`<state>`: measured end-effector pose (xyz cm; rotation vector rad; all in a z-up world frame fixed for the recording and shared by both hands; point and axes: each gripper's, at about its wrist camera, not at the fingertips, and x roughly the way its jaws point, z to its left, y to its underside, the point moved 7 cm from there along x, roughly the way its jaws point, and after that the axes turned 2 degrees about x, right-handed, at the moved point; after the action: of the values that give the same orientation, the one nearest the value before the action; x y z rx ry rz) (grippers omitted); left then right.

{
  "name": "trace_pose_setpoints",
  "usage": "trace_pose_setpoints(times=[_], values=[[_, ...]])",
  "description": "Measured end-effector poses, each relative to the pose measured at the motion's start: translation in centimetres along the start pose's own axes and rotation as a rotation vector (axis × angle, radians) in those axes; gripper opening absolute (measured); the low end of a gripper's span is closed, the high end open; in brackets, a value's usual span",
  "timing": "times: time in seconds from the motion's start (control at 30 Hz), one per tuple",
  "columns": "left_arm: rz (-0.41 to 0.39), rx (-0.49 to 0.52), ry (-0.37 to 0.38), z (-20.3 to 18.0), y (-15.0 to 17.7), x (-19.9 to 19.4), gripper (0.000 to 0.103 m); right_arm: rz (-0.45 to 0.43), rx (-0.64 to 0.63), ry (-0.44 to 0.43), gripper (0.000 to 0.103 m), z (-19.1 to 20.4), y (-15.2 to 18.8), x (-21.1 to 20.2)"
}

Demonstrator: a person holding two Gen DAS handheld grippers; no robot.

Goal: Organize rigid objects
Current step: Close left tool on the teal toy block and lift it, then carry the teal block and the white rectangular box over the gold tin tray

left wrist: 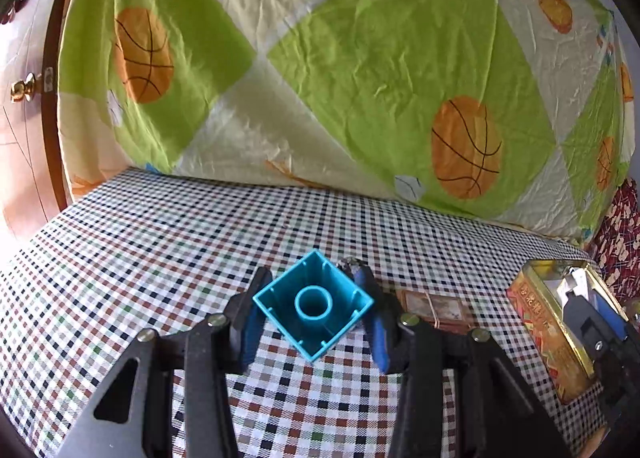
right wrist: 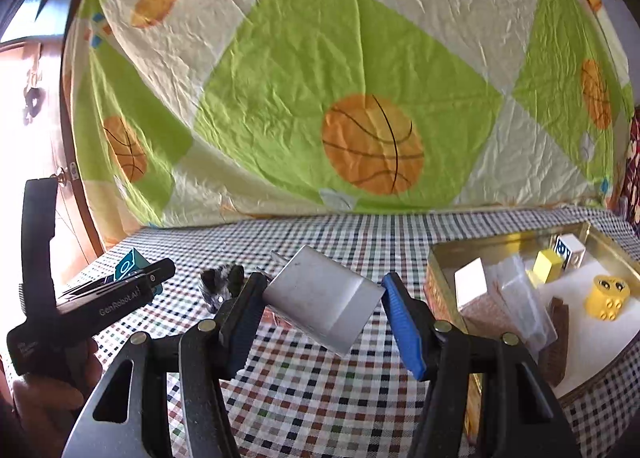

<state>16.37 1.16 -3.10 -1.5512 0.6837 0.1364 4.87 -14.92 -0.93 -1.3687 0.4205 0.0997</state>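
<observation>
Left wrist view shows the left gripper [left wrist: 314, 308] clamped on a hollow turquoise plastic building block [left wrist: 314, 304], its open underside facing the camera and turned corner-up like a diamond. The blue pads press near two opposite corners rather than on flat walls, and the block hangs above the checked tablecloth [left wrist: 132, 258]. A small dark fuzzy thing [left wrist: 349, 264] peeks out just behind it; I cannot tell what it is.

From the right wrist view, the right gripper [right wrist: 320, 306] holds a tilted white rectangular charger-like plastic block [right wrist: 324, 298] between its pads. Off to the right sits an open gold metal tin [right wrist: 448, 254] already holding a yellow round studded brick [right wrist: 606, 296], a small yellow block [right wrist: 548, 264] and a white box [right wrist: 472, 284].

My worry is the turquoise block: gripped by its corners, it could twist or pop free on the way to the tin. The white block is also held askew, so it might land on the tin's rim or knock the pieces inside. Both hands heading for the same tin could collide.
</observation>
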Motion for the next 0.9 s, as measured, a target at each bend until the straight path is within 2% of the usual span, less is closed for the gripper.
trace_pose_setpoints(times=[0.23, 0.6, 0.9], values=[[-0.082, 0.085, -0.089, -0.9, -0.3, -1.6, 0.043, -0.103, -0.088, 0.074, 0.062, 0.4, -1.0, -1.4], [-0.092, 0.115, -0.111, -2.9, 0.3, -2.2, 0.043, -0.214, -0.193, 0.132, 0.062, 0.8, -1.9, -3.3], [-0.089, 0.114, -0.126, -3.9, 0.7, -2.4, 0.043, -0.230, -0.198, 0.156, 0.062, -0.6, -2.0, -3.9]])
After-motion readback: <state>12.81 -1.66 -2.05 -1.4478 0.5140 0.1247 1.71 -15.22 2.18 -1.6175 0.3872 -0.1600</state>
